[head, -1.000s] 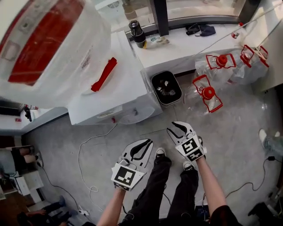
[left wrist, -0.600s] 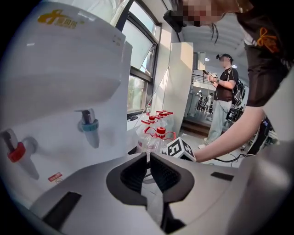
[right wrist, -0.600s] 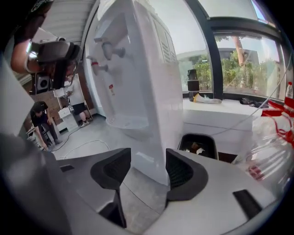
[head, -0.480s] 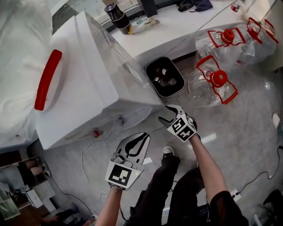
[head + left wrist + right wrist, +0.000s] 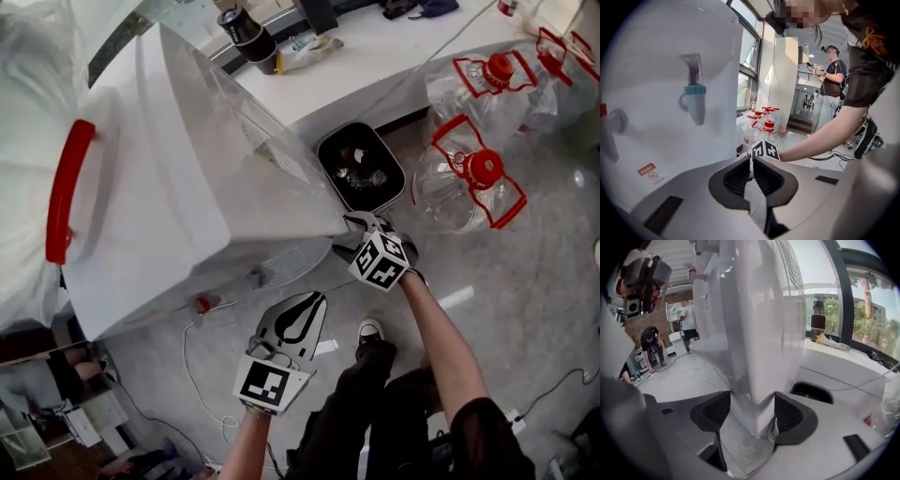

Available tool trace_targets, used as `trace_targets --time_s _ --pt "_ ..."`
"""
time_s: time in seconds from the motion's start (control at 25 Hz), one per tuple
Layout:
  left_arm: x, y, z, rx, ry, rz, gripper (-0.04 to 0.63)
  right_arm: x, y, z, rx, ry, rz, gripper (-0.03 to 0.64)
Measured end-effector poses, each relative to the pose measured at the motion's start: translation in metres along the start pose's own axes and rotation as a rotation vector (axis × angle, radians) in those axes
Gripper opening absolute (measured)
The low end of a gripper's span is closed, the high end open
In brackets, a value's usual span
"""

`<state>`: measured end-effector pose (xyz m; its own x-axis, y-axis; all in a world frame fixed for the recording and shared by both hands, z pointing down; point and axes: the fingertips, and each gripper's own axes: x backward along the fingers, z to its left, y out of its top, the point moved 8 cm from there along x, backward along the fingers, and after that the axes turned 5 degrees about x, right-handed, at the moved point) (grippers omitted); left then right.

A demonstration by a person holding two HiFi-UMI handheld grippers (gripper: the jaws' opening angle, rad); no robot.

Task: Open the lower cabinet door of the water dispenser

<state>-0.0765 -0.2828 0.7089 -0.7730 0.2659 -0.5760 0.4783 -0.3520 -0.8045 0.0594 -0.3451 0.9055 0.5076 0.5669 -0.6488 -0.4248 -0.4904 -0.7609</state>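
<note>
While the reaching step is on, the right gripper's (image 5: 750,412) jaws have just been opening wide. The water dispenser's (image 5: 187,187) bottom corner, beside the lower cabinet door (image 5: 740,376), stands between them, not squeezed yet. Next it should pinch the door's edge and pull. The left gripper (image 5: 307,305) waits nearby, closed and empty.

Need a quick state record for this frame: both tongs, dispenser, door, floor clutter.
left tongs: shut, empty, held back from the water dispenser
right tongs: open, jaws have just been opening, astride the dispenser's lower corner
door: state not visible
floor: bin and empty jugs beside the dispenser
</note>
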Motion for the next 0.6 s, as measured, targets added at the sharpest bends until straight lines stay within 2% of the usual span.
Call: trace_targets --time_s 0.2,0.4,0.6 --pt "0.004 -0.005 -0.003 0.017 0.009 0.005 0.028 0.000 0.001 0.001 -0.001 -0.011 0.026 0.268" --pt "0.011 -0.004 -0.007 0.030 0.025 0.008 0.028 0.002 0.001 0.006 -0.056 -0.030 0.048 0.268" --pt "0.023 -0.001 -0.017 0.037 0.045 0.005 0.028 0.023 -0.015 0.028 -0.048 -0.004 0.071 0.258"
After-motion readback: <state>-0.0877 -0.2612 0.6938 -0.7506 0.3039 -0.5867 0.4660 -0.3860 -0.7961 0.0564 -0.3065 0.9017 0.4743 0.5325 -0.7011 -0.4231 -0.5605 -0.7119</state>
